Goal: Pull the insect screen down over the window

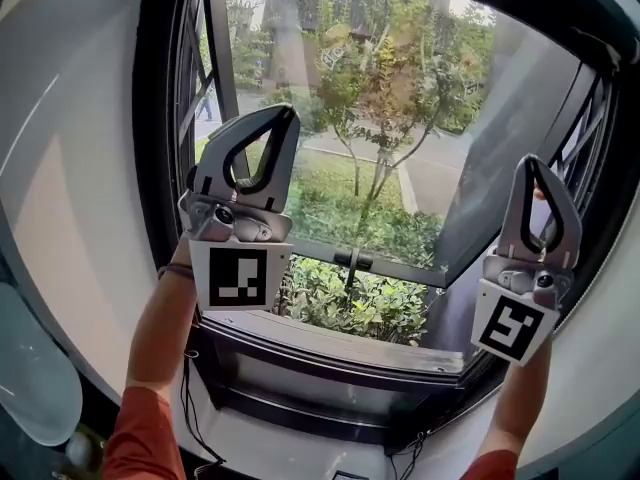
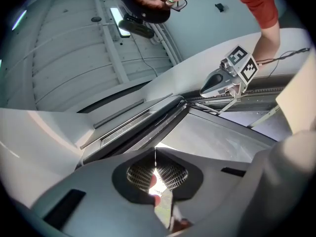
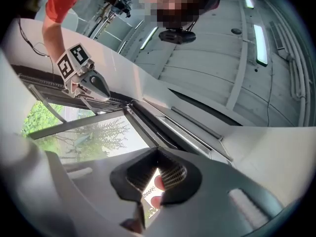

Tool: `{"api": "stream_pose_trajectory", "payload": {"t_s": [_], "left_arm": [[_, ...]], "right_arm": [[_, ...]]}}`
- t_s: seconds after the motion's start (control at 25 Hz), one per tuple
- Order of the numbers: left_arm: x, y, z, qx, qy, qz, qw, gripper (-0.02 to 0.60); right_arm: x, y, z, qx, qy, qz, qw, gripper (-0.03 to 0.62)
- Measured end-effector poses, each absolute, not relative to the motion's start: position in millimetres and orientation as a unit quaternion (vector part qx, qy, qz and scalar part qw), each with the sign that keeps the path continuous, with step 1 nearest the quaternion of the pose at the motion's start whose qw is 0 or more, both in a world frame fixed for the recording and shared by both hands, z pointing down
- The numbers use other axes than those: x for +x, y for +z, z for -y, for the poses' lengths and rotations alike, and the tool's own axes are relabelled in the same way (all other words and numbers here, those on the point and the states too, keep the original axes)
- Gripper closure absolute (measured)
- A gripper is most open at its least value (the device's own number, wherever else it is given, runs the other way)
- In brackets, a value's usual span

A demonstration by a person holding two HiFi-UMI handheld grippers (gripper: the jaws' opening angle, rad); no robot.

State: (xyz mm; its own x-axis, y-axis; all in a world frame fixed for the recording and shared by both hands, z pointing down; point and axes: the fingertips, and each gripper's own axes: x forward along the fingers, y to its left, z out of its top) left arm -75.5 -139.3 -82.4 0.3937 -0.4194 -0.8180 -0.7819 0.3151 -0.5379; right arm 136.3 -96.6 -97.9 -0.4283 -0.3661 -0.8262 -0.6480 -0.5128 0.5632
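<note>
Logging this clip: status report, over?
Left gripper, right gripper shut, empty, raised. Window uncovered, no insect screen down yet. No obstruction seen.

The grey plastic left tongs (image 1: 286, 114) stand at the left and the grey plastic right tongs (image 1: 531, 162) at the right, both raised before the black-framed open window (image 1: 330, 356). Its clear glass sash (image 1: 500, 178) stands angled outward on the right. Beyond the sill lie green leafy shrubs (image 1: 350, 303), with slender trees (image 1: 385, 88) and a paved path (image 1: 440, 173) behind them.
</note>
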Motion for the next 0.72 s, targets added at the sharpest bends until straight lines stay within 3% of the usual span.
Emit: {"api": "stream_pose_trajectory", "payload": {"t_s": [0.16, 0.36, 0.72], "left_arm": [[-73, -106, 155, -0.54, 0.111, -0.538, 0.638, 0.575], [-73, -134, 163, -0.51, 0.086, -0.547, 0.658, 0.574], [-74, -189, 179, -0.45, 0.007, -0.565, 0.691, 0.574]], "right_arm": [[139, -126, 106, -0.534, 0.703, -0.463, 0.079, 0.585], [158, -148, 142, -0.588, 0.679, -0.439, -0.03, 0.583], [160, -205, 154, -0.588, 0.704, -0.391, -0.073, 0.583]]}}
